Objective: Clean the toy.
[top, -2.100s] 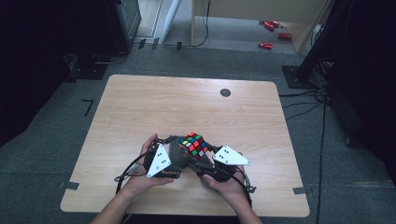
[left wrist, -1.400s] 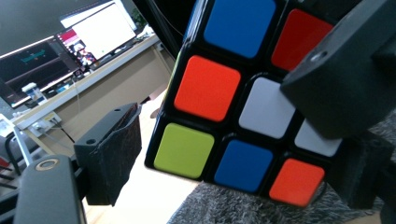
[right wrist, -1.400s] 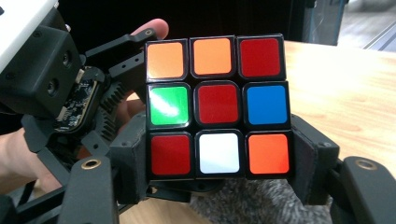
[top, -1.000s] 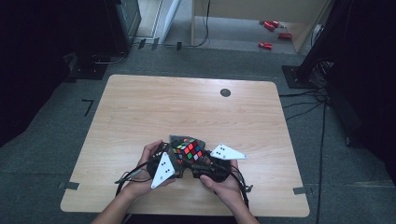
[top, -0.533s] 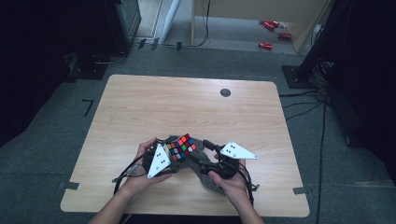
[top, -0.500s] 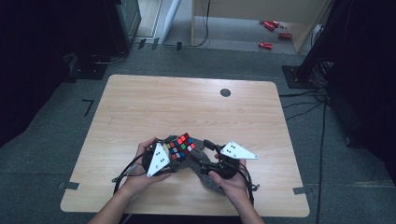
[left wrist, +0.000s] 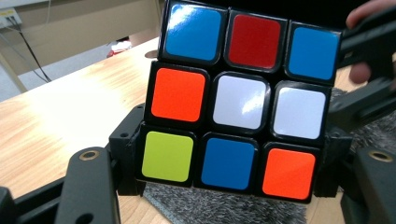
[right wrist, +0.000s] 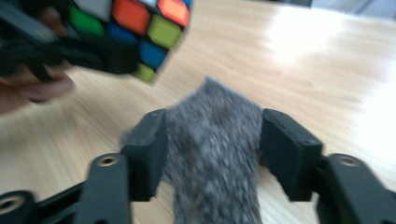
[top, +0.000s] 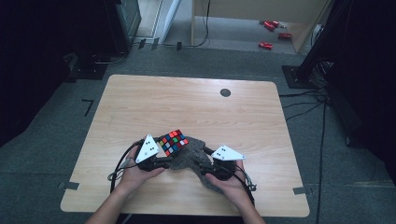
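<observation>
Wiping appears under way, not finished: the left gripper [left wrist: 224, 186] has its fingers clamped on the Rubik's cube [top: 173, 142], raised over the surface [top: 196, 102] near its front edge. The right gripper [right wrist: 212, 154] pinches a grey cloth [right wrist: 212, 140] just below the cube (contact not evident), so passes over the faces seem left.

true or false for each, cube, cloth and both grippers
1. The left gripper is clamped on the puzzle cube. True.
2. The right gripper is open and holds nothing. False: its jaws grip the grey cloth.
3. The centre sticker facing the left gripper view is white. True.
4. The cube lies flat on the table. False: it is held tilted above the cloth.
5. A dark round spot marks the table's far side. True.
</observation>
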